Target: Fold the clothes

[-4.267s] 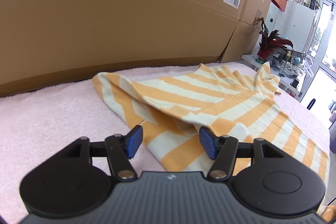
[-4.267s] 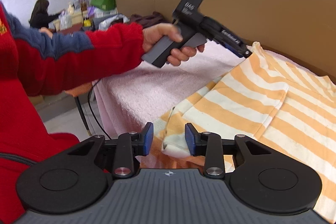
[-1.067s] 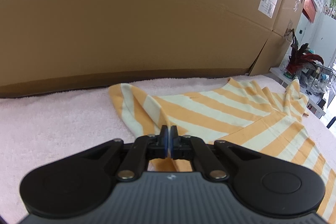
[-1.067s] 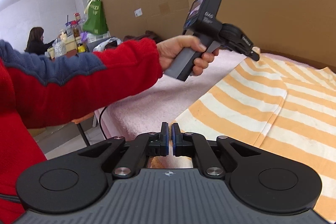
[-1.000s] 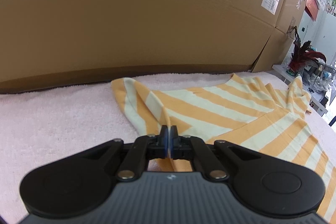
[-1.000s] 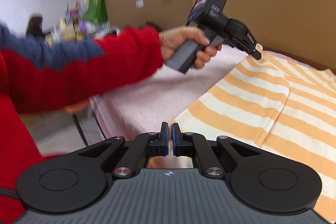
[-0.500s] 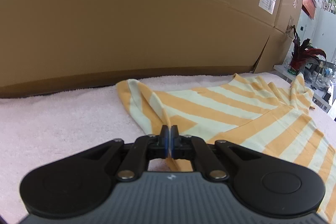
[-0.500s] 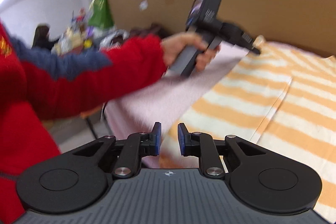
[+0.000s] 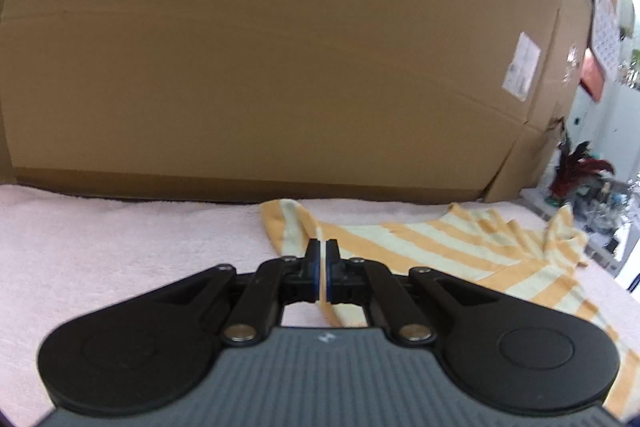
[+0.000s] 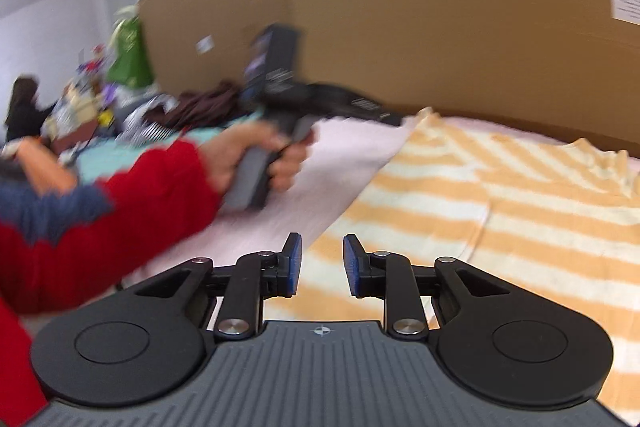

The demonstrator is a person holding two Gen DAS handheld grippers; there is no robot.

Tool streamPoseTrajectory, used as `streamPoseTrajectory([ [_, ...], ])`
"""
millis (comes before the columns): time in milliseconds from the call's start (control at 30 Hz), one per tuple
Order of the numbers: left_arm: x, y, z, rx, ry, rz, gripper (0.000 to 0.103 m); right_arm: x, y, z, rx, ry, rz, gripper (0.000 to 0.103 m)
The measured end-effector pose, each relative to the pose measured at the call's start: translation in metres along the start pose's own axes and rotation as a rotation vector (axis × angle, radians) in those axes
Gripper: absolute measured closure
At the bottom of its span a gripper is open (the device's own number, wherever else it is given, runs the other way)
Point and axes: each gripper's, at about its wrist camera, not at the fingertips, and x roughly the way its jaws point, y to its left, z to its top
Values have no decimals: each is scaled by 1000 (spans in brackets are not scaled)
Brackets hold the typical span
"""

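The orange-striped shirt (image 10: 500, 211) lies mostly flat on your table (image 9: 120, 247). Your left gripper (image 9: 321, 267) still pinches its edge; your right gripper (image 10: 320, 261) has let go, jaws now wide.

A: Count check: how many garments on the surface (image 9: 120, 247)?

B: One. A single orange-and-cream striped shirt (image 10: 500, 211), spread over one pink towel-like cover.

A: Tools?

B: Two. The left tool (image 9: 321, 269), and the right tool (image 10: 321, 263). Each has two fingers with blue pads.

A: Hands in sight?

B: One: the left hand (image 10: 256, 159), at the end of one red sleeve (image 10: 120, 211).

A: Behind the surface?

B: Cardboard boxes (image 9: 280, 67), at least two judging by the seams, with one white label (image 9: 521, 73) clear in the left view. One red-leafed plant (image 9: 576, 171) off to the right.

A: Other people?

B: One, far back (image 10: 24, 111), blurred.
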Motion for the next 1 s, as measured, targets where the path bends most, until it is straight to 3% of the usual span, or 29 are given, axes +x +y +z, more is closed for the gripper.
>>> streamPoseTrajectory([
  [133,2,-9,-8,41,56,-51,99,42,-41,27,86,-12,-102,78],
  [267,8,-19,-17,96,125,-80,100,86,-95,50,266,-2,-184,79],
  [333,11,-24,-22,124,159,-95,94,109,-113,61,311,18,-144,79],
  [400,14,-28,-26,151,194,-110,75,132,-121,74,306,48,-104,79],
  [567,16,-31,-29,169,206,-133,68,199,-128,93,312,165,57,79],
  [700,16,-33,-30,183,207,-149,58,243,-132,101,276,181,-18,79],
  [767,16,-33,-31,197,208,-157,54,259,-147,105,276,163,-80,86],
  [867,16,-32,-32,199,209,-167,51,275,-164,110,315,127,-71,98],
  [1000,13,-28,-32,189,212,-178,49,257,-166,110,384,48,-34,85],
])
